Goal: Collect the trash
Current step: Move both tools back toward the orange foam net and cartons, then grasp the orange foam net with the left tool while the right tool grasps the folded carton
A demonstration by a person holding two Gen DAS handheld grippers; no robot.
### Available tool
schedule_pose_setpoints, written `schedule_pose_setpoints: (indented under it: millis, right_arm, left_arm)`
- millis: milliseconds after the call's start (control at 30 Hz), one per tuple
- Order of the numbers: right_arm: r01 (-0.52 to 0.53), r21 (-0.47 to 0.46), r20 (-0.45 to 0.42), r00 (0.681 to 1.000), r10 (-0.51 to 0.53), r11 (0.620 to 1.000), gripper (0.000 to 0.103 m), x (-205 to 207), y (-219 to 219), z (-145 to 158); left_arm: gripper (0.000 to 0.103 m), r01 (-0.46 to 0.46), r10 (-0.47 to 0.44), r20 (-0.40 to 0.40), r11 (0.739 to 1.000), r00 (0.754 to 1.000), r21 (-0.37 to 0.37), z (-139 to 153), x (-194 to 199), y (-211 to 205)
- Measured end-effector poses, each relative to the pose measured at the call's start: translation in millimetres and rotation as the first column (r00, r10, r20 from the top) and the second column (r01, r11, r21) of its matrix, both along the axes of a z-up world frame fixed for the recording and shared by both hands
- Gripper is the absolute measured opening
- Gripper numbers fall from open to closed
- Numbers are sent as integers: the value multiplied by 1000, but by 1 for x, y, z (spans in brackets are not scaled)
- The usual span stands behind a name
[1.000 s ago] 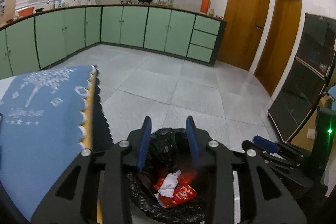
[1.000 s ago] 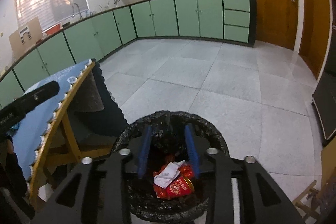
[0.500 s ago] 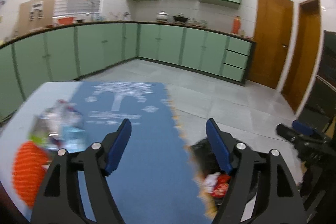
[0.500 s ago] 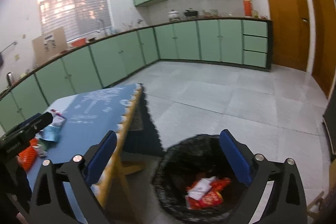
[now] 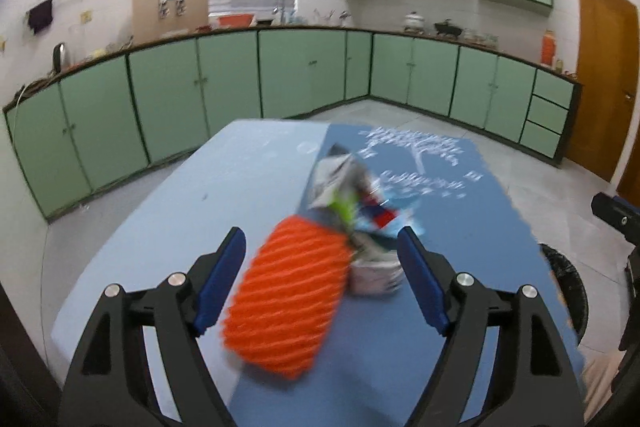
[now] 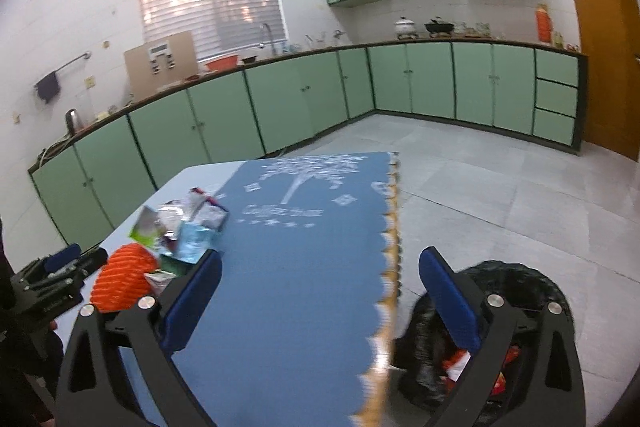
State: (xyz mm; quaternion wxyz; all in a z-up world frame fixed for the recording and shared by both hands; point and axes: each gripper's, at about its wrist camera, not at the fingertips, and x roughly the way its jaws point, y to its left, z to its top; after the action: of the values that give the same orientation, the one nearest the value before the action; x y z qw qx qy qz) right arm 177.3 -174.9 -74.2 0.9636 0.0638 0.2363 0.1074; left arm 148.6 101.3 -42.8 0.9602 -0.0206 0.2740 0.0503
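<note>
My left gripper is open over the blue table, with an orange foam net between its fingers and a pile of wrappers and a small white cup just beyond. My right gripper is open and empty over the table's right edge. The pile and orange net lie to its left, beside the left gripper. The black-lined trash bin with red and white trash stands on the floor at lower right.
Green cabinets run along the far walls. Grey tiled floor lies right of the table. A wooden door is at the far right. The bin's rim shows past the table's right edge.
Both grippers have opened and swung left from above the trash bin to over the table. The left gripper now faces the orange net and wrapper pile.
</note>
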Motion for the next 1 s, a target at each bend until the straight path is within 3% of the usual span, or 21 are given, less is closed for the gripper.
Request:
schedule_pose_setpoints:
  millis: [267,633,733,800,1000]
  right_arm:
    - [-80,-40,-23,997,79,996,91,2,69,-18]
    - [-120,-50,-79,990,116,991,76,6,94,-33]
    - [-135,-49,-88,988,130,990,72,8,98,-35]
    - [-146,-50,-91,986,141,988,70,7,101,-36]
    - [-204,-34,-108,974,199,978,68,11,112,-38]
  left_arm:
    - [76,13,-16,-48,998,999,-64,-23,-4,25]
    - [74,35,-46,-97,993,994,-112,-45,9,32]
    - [59,44,-57,-110,992,992,-119,-49,12,31]
    - [44,49,-63,-114,991,992,-122,-50,12,29]
    - [24,23,-33,-78,991,996,-129,-43,4,30]
